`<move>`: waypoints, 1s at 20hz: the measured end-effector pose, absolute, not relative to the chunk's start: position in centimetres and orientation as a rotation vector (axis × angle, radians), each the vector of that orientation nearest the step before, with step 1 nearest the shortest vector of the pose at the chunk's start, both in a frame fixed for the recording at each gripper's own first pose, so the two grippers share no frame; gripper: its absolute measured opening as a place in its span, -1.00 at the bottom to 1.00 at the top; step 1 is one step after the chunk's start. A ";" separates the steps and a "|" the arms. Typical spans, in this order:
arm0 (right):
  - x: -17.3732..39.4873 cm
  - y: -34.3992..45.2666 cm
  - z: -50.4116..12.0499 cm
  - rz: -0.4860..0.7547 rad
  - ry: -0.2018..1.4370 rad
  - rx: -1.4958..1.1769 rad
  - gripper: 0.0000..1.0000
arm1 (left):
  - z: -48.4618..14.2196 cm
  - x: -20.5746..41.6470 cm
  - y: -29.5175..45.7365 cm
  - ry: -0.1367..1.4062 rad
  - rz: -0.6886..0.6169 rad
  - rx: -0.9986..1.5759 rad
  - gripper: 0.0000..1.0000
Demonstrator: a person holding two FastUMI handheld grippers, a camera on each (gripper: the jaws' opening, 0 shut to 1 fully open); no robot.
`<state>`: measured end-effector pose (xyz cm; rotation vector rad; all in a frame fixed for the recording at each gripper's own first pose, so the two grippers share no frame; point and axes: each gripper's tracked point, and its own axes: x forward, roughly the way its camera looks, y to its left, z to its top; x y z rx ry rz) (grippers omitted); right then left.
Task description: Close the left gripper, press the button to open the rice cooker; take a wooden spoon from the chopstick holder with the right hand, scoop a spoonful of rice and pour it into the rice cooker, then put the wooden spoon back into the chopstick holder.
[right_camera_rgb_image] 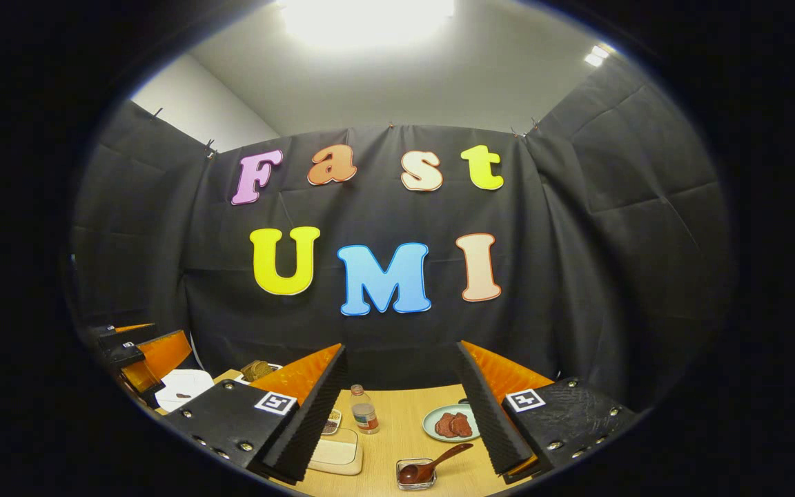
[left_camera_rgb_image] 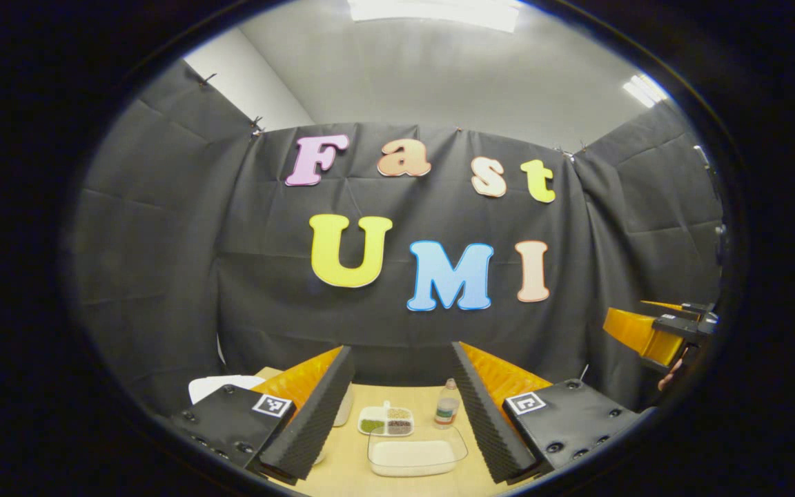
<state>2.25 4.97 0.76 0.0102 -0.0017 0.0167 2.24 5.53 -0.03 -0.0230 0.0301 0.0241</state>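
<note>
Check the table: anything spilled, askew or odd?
Nothing spilled or damaged. One oddity: the wooden spoon lies tilted with its bowl in a small clear glass dish near the front edge of the table, handle over the rim, not standing in a chopstick holder. Both grippers are open and empty.

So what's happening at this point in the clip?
Nothing is being handled yet. The left gripper and right gripper both hang open above the wooden table, holding nothing. Between the left fingers lie a clear container of rice, a divided dish and a small bottle. The wooden spoon rests in a small glass holder, beside a plate.
</note>
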 end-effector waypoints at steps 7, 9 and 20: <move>2.9 6.3 -1.0 0.045 0.039 0.006 0.89 | -4.8 2.9 9.3 0.153 0.064 -0.022 0.43; 3.2 6.8 -1.6 0.055 0.056 0.005 0.89 | -6.7 3.1 11.5 0.201 0.095 -0.030 -0.20; 4.6 8.7 -4.1 0.087 0.114 -0.028 0.89 | -18.2 4.0 25.5 0.506 0.225 -0.148 -0.83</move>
